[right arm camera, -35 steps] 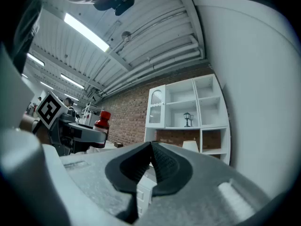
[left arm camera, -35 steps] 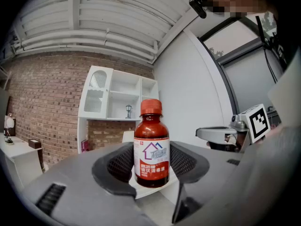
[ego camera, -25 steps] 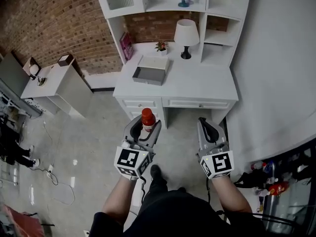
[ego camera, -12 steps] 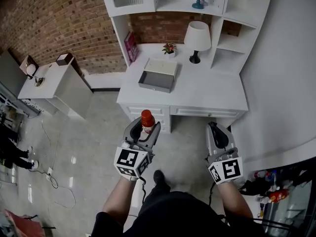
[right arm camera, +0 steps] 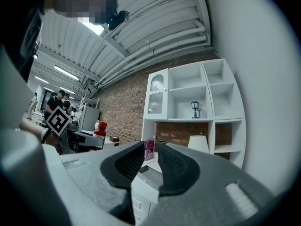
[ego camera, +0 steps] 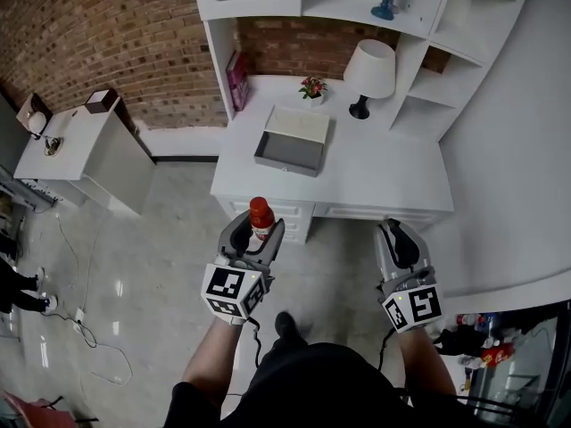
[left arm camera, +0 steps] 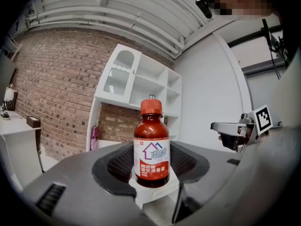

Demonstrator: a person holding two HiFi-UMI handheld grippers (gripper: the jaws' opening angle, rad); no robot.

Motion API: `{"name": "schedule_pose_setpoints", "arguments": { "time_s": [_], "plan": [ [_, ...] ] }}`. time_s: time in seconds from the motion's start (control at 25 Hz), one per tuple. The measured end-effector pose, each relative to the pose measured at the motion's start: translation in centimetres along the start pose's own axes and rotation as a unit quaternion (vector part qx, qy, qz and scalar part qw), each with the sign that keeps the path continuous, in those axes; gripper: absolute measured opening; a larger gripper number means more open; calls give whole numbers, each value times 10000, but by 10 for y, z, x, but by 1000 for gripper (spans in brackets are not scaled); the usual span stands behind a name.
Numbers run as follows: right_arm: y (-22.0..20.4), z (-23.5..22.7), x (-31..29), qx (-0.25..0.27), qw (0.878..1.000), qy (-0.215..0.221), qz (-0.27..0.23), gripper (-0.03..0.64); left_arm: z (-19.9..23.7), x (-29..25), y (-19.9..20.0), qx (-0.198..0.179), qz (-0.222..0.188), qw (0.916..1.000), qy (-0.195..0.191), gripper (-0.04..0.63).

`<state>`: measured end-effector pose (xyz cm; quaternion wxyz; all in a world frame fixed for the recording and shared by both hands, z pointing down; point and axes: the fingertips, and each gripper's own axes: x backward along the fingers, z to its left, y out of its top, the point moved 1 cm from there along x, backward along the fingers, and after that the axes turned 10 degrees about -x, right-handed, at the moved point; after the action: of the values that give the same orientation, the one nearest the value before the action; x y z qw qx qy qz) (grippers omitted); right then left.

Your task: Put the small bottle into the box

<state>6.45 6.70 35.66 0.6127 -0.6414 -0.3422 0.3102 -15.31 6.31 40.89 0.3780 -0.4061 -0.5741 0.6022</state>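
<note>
Head view: white tabletop (ego camera: pixel 375 172) carries the open grey box (ego camera: pixel 293 141); both grippers are short of it, over the floor (ego camera: pixel 169 239).
Left hand-held gripper (ego camera: pixel 256 228) clamps the small bottle (ego camera: pixel 260 218) upright; right hand-held gripper (ego camera: pixel 399 239) jaws are opening, the gap narrow, nothing between them.

Head view steeply down, gripper views low, looking level, sharing desk (ego camera: pixel 384 172)
</note>
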Motion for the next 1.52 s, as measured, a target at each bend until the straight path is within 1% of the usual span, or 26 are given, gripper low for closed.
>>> {"name": "schedule_pose_setpoints", "arguments": {
  "time_s": [0.08, 0.24, 0.32, 0.48, 0.6, 0.8, 0.92, 1.08, 1.2, 1.28, 1.4, 1.52],
  "plan": [
    [-1, 2, -12, 14, 10000, -40, 39, 95, 15, -4, -2, 30, 21, 10000, -52, 218],
    [2, 2, -30, -141, 9999, -87, 2, 97, 38, -16, -10, -52, 116, 9998, -171, 218],
    [2, 2, -39, -210, 9998, -52, 21, 97, 44, -24, -14, -24, 243, 9994, -254, 218],
    [-2, -2, -60, 16, 9999, 0, 122, 104, 55, -47, -28, -49, 509, 9979, -393, 218],
    [-11, -11, -78, 14, 9999, 89, 128, 109, 60, -69, -41, -175, 752, 9957, -516, 218],
    [-28, -37, -114, -283, 9989, 355, 100, 109, 68, -109, -59, -472, 1258, 9880, -754, 219],
    [-33, -56, -138, -368, 9976, 565, 145, 109, 69, -139, -66, -599, 1546, 9822, -877, 218],
    [-33, -84, -169, -334, 9954, 865, 221, 112, 73, -183, -71, -472, 1910, 9756, -974, 218],
    [-36, -113, -189, -451, 9938, 973, 289, 112, 77, -217, -78, -517, 2213, 9687, -997, 218],
    [-42, -129, -199, -533, 9927, 1031, 331, 112, 81, -236, -90, -693, 2439, 9619, -1026, 218],
    [-49, -150, -212, -596, 9913, 1116, 367, 112, 85, -264, -112, -1034, 2803, 9480, -1096, 218],
    [-53, -165, -222, -641, 9903, 1163, 416, 112, 86, -287, -129, -1226, 3153, 9324, -1275, 219]
  ]
}}
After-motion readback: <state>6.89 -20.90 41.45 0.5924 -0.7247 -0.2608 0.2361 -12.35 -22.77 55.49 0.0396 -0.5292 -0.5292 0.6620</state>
